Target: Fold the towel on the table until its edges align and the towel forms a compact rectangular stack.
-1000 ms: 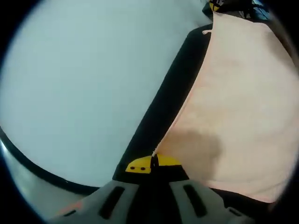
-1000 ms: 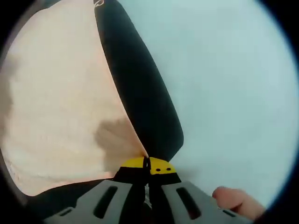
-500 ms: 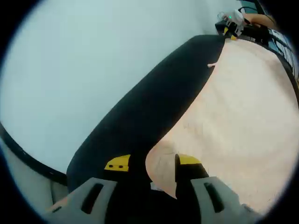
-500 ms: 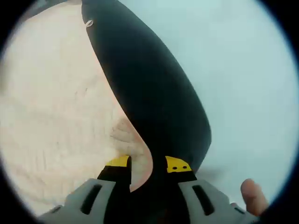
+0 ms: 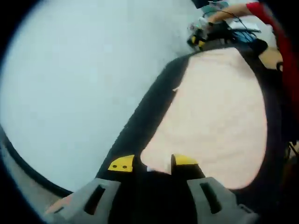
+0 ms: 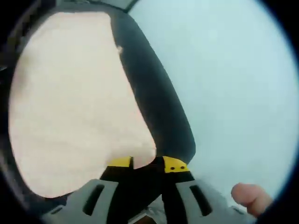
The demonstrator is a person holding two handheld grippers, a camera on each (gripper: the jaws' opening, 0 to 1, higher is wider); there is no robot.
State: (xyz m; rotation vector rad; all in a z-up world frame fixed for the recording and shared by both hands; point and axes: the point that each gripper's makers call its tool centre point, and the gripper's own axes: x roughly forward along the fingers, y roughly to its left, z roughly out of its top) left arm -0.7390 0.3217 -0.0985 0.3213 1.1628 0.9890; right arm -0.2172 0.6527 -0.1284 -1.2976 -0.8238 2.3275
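A pale peach towel (image 5: 212, 112) lies flat as a rectangle on a black mat (image 5: 152, 112), and it also spreads across the right gripper view (image 6: 70, 107). My left gripper (image 5: 153, 164) stands open at the towel's near corner, its yellow-tipped jaws apart with the corner edge lying between them, not pinched. My right gripper (image 6: 148, 163) is open too, at the towel's opposite near corner, with the cloth edge just ahead of its jaws. The other gripper (image 5: 198, 37) shows small at the towel's far end in the left gripper view.
The black mat (image 6: 161, 112) rests on a light grey table (image 5: 79, 79) that stretches wide beside it (image 6: 233, 79). A fingertip (image 6: 250, 198) shows by the right gripper's handle. A red sleeve (image 5: 261, 11) and dark gear sit beyond the towel's far end.
Both grippers went from shut on the towel's corners to open, letting the cloth drop flat. Both cameras have pulled back slightly, so more of the towel shows.
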